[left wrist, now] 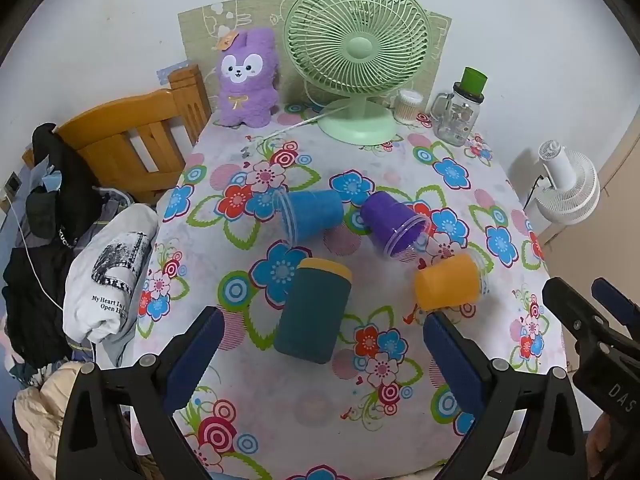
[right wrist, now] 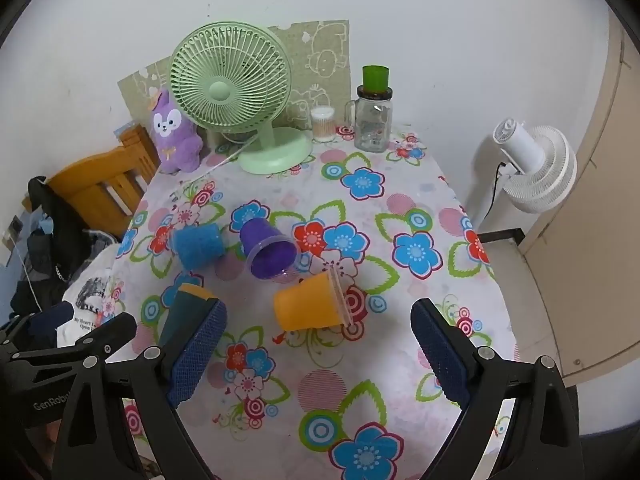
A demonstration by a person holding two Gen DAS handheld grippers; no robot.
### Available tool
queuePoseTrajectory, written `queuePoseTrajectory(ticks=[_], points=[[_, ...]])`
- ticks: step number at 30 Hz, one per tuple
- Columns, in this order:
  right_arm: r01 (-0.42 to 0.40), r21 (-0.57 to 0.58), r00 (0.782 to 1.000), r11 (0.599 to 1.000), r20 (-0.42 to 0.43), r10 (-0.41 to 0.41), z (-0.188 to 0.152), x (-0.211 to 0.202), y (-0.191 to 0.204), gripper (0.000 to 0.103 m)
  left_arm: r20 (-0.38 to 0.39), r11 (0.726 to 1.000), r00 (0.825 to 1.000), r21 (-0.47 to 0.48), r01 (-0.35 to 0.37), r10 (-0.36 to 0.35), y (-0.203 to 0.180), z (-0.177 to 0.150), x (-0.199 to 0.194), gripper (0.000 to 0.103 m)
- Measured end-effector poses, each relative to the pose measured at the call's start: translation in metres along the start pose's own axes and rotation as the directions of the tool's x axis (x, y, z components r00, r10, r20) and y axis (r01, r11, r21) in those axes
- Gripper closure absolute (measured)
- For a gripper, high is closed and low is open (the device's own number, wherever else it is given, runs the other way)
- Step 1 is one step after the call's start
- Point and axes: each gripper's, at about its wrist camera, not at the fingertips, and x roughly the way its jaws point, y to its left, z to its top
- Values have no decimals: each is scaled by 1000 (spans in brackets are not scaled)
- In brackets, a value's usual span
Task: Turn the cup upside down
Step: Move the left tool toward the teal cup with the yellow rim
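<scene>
Four plastic cups lie on their sides on a table covered with a white cloth printed with blue, red and pink flowers (left wrist: 400, 184). A dark teal cylindrical cup with a yellow base (left wrist: 314, 312) lies nearest the left gripper (left wrist: 324, 344), whose blue-padded fingers (left wrist: 196, 356) are spread wide on either side of it, touching nothing. In the right wrist view the same teal cup (right wrist: 182, 312) is partly hidden behind one blue mesh pad.

An orange plastic cup with a clear rim (right wrist: 310, 306) lies tipped over just ahead of the right gripper (right wrist: 318, 356), mouth pointing to the right; this gripper's fingers (right wrist: 438, 354) also stand wide apart and empty. Beyond it, a purple translucent cup (right wrist: 268, 252) rests with its open mouth facing the camera, and a blue cup (right wrist: 198, 246) lies beside it, apart from the purple one.

At the far edge of the table stand a pale green desk fan (left wrist: 356, 60), a fluffy purple rabbit toy (left wrist: 248, 78), a clear glass mug-jar with a dark lid and green cap (left wrist: 460, 110) and a small round box of cotton swabs (left wrist: 408, 106). A wooden chair (left wrist: 132, 144) draped with clothing sits to the left; a white floor fan (right wrist: 532, 164) stands to the right.
</scene>
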Motion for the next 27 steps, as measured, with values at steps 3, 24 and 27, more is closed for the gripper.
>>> queuePoseTrajectory(ticks=[3,24,27], points=[[4,-10,1000,1000,-6,-4,1,2,2,8,3,1000,1000,-3,-13,13,0,-1,0,2],[3,-32,1000,999,-11,-4,9,17,20,8,-33,999,999,48,3,-1,8,12,28,2],[15,-40,1000,999,-23,-16,10,31,25,8,-31,998,1000,68,3,-1,10,15,44,2]])
